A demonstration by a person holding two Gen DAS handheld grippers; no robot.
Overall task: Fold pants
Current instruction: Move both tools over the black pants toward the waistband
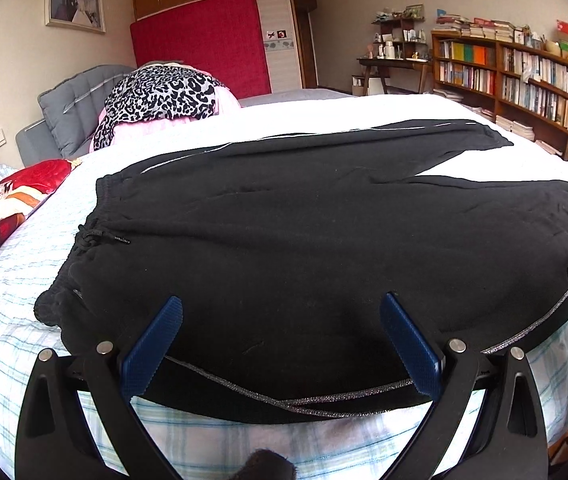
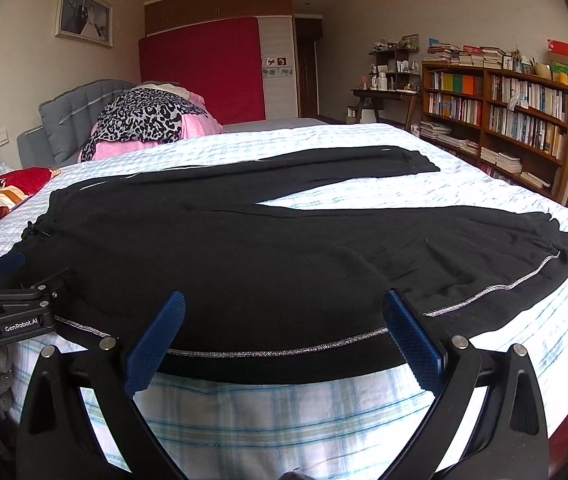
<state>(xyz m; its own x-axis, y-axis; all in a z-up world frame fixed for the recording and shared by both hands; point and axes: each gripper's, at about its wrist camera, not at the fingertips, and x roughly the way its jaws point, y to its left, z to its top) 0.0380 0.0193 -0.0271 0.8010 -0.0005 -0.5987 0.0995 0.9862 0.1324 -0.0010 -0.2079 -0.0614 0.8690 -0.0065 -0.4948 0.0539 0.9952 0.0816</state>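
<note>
Black pants [image 1: 284, 240] with silver side stripes lie flat on the bed, waistband to the left, both legs spread to the right. They also show in the right wrist view [image 2: 264, 248]. My left gripper [image 1: 282, 304] is open and empty, its blue pads [image 1: 156, 344] hovering over the near edge by the waist and hip. My right gripper [image 2: 284, 300] is open and empty over the near leg's striped edge, with the left gripper's body [image 2: 12, 312] at its left.
The bed [image 2: 284, 408] has a pale plaid sheet. A leopard-print and pink bedding pile [image 1: 164, 100] and a red patterned quilt [image 1: 0, 208] lie at the far left. A bookshelf [image 2: 496, 116] stands at the right.
</note>
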